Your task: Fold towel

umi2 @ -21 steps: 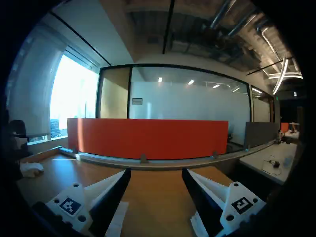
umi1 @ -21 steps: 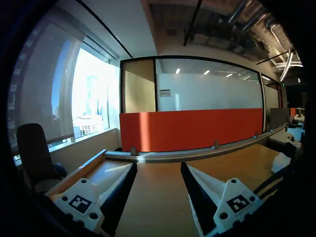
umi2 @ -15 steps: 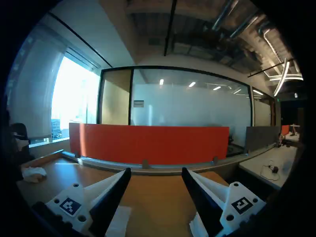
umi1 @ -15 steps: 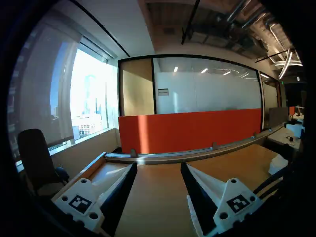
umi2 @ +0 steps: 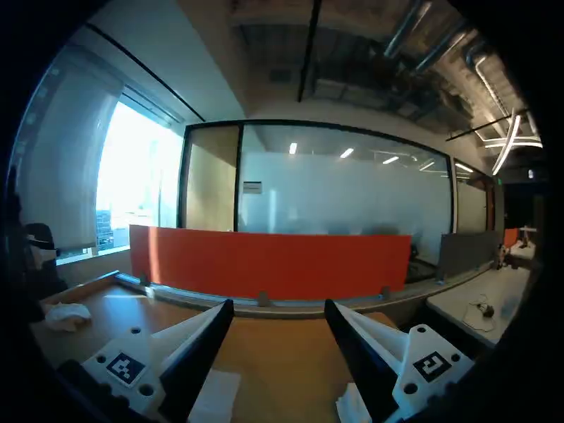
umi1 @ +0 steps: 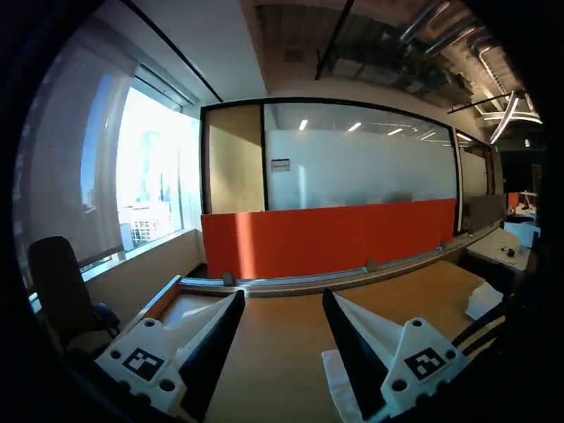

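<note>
A white towel lies flat on the wooden desk (umi1: 282, 352). In the left gripper view one corner of the towel (umi1: 331, 374) shows low down, beside the right finger of my left gripper (umi1: 282, 292). That gripper is open, above the desk, with nothing between its fingers. In the right gripper view, pieces of white towel (umi2: 218, 395) show under and beside both fingers of my right gripper (umi2: 278, 303). This gripper is also open and holds nothing. Most of the towel is hidden below the fingers.
An orange divider (umi1: 324, 236) on a metal rail closes off the desk's far edge. A crumpled white cloth (umi2: 67, 315) lies at the left of the desk, another white cloth (umi1: 483, 299) at the right. A black chair (umi1: 60, 289) stands by the window. A second desk (umi2: 479, 296) is at right.
Both grippers have shifted a little over the desk. A towel corner has come into sight beside the left gripper's right finger, and more towel shows under the right gripper. Both have stayed open.
</note>
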A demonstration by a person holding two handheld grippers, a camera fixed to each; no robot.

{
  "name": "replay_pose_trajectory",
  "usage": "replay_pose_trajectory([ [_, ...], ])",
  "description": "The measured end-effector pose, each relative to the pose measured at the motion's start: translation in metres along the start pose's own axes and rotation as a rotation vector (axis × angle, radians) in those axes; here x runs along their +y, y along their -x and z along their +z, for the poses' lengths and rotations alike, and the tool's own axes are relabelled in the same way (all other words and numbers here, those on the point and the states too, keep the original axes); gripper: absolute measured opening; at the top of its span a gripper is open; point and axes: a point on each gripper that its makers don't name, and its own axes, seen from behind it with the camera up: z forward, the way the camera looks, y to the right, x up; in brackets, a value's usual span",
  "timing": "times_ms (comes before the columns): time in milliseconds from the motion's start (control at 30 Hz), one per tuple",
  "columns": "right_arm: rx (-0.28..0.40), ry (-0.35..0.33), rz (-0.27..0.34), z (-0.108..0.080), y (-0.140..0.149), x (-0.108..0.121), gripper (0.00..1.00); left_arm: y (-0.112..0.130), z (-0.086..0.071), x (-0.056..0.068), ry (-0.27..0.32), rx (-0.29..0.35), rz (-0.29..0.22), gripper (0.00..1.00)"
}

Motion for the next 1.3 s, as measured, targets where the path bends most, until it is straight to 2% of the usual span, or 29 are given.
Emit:
replay_pose_trajectory([
  [300, -0.043, -0.08, -0.047, 0.0, 0.003, -0.019, 0.99, 0.007, -0.004, 0.018, 0.079, -0.034, 0.008, 0.81],
  [500, -0.107, -0.176, -0.087, 0.004, 0.021, -0.037, 0.99, 0.018, -0.004, 0.03, 0.144, -0.076, 0.04, 0.81],
  [633, -0.153, -0.249, -0.113, 0.004, 0.032, -0.05, 1.0, 0.028, -0.003, 0.041, 0.213, -0.113, 0.055, 0.81],
  [800, -0.184, -0.306, -0.136, 0.005, 0.039, -0.059, 1.0, 0.041, -0.001, 0.051, 0.273, -0.15, 0.066, 0.81],
  [1067, -0.247, -0.388, -0.165, 0.002, 0.067, -0.073, 1.0, 0.069, 0.005, 0.06, 0.317, -0.209, 0.096, 0.81],
  [1300, -0.31, -0.41, -0.181, 0.001, 0.104, -0.076, 1.0, 0.1, 0.007, 0.071, 0.344, -0.252, 0.104, 0.81],
])
